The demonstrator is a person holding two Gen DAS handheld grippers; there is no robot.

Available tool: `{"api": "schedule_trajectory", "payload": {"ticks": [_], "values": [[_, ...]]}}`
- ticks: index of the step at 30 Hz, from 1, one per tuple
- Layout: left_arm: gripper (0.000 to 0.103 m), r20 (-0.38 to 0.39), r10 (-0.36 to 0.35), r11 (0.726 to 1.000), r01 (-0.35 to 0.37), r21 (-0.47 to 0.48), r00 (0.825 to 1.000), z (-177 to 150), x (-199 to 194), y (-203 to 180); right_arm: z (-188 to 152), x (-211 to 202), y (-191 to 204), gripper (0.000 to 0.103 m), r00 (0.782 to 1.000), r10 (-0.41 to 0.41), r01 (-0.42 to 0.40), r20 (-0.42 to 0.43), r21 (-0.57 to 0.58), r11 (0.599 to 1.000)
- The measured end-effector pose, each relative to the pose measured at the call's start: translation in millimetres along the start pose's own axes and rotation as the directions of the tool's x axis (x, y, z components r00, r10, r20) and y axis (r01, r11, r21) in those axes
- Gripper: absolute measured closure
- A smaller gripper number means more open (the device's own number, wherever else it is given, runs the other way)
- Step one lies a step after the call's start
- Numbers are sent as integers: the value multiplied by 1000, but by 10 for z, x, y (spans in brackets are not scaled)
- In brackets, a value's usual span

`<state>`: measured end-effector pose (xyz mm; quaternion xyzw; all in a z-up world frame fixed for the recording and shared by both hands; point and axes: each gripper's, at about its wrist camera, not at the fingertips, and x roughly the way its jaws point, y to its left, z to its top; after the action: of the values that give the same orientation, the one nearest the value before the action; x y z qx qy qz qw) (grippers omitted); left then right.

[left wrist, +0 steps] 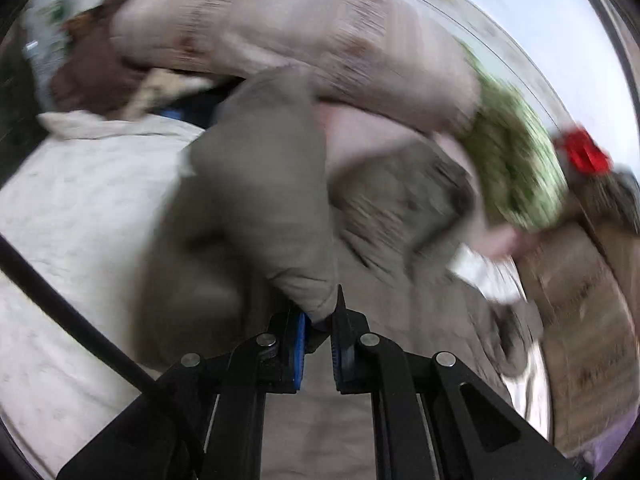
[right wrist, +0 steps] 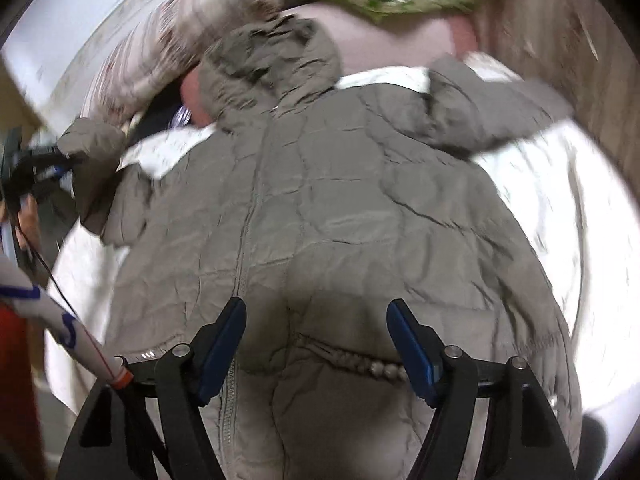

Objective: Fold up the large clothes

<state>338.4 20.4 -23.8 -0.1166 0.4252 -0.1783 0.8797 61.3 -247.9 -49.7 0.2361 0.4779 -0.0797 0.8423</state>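
Now, left wrist view: my left gripper [left wrist: 320, 320] at frame bottom, jaws nearly closed, pinching sleeve [left wrist: 260, 184] of grey quilted jacket [left wrist: 400, 216], sleeve rising mid-frame over white sheet [left wrist: 80, 208]. Right wrist view: my right gripper [right wrist: 316, 344] jaws wide apart, holding nothing, above jacket spread across frame centre; left gripper at left edge.

free: white sheet [right wrist: 552, 200] right of jacket [right wrist: 340, 200] | blocked: pillows [left wrist: 280, 24] beyond hood

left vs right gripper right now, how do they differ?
The left gripper is shut on the jacket sleeve; the right gripper is open and holds nothing. Left lifts fabric, while right hovers over the jacket body. Both have blue pads.
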Motion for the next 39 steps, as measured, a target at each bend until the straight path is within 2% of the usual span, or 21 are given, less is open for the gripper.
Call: {"api": "schedule_trajectory", "payload": {"ticks": [3, 5, 7, 10, 12, 14, 15, 16, 18, 21, 22, 25, 30, 33, 34, 36, 37, 38, 39], "values": [[93, -85, -48, 998, 51, 41, 995, -377, 307, -493, 12, -83, -177, 31, 1000, -1, 0, 7, 42, 999], [92, -131, -13, 997, 23, 80, 991, -643, 521, -738, -6, -179, -258, 30, 999, -28, 27, 27, 42, 999], [88, -185, 58, 990, -33, 135, 981, -961, 735, -958, -34, -262, -310, 30, 999, -34, 32, 35, 36, 999], [88, -206, 113, 976, -69, 208, 972, -1290, 744, -1172, -81, -360, -388, 27, 999, -25, 24, 34, 32, 999], [85, -199, 94, 970, -44, 238, 975, -1413, 547, -1238, -103, -392, -422, 22, 999, -21, 21, 26, 27, 999], [72, -176, 41, 966, 6, 259, 984, -1525, 189, -1317, -103, -404, -454, 21, 999, -21, 20, 26, 28, 999], [56, -160, 26, 964, 18, 264, 987, -1543, 42, -1316, -98, -404, -463, 21, 1000, -18, 17, 25, 28, 999], [39, -111, 15, 960, 17, 279, 994, -1597, -210, -1316, -94, -416, -474, 21, 1000, -9, 9, 22, 28, 1000], [32, -13, 34, 955, -29, 294, 999, -1652, -554, -1265, -45, -398, -439, 21, 1000, 11, -12, 17, 23, 1000], [32, 96, 97, 947, -121, 299, 991, -1663, -825, -1159, 47, -295, -319, 18, 999, 45, -45, 2, 0, 999], [31, 137, 134, 940, -170, 295, 981, -1666, -892, -1082, 68, -252, -285, 18, 999, 51, -51, -2, -9, 999], [31, 177, 217, 929, -258, 263, 960, -1611, -871, -853, 201, 20, -163, 17, 999, 36, -37, -23, -36, 999], [31, 198, 258, 943, -291, 160, 946, -1515, -744, -435, 484, 630, -102, 17, 997, -35, 35, -68, -1, 999], [31, 241, 294, 938, -328, 112, 925, -1520, -756, -170, 624, 961, -33, 19, 991, -62, 65, -121, 19, 998], [31, 264, 322, 928, -358, 105, 909, -1534, -749, -111, 655, 1027, 1, 21, 991, -61, 64, -123, 21, 998], [31, 281, 384, 900, -425, 100, 879, -1549, -678, -17, 752, 1140, 172, 57, 987, -79, 76, -142, -28, 997], [31, 272, 406, 891, -444, 93, 872, -1548, -644, 42, 786, 1152, 237, 67, 984, -111, 103, -142, -58, 993], [31, 258, 416, 889, -449, 83, 872, -1537, -615, 88, 860, 1157, 333, 87, 981, -136, 121, -137, -113, 986], [31, 238, 421, 891, -448, 70, 875, -1508, -587, 142, 954, 1135, 396, 92, 982, -137, 117, -131, -150, 982]]}}
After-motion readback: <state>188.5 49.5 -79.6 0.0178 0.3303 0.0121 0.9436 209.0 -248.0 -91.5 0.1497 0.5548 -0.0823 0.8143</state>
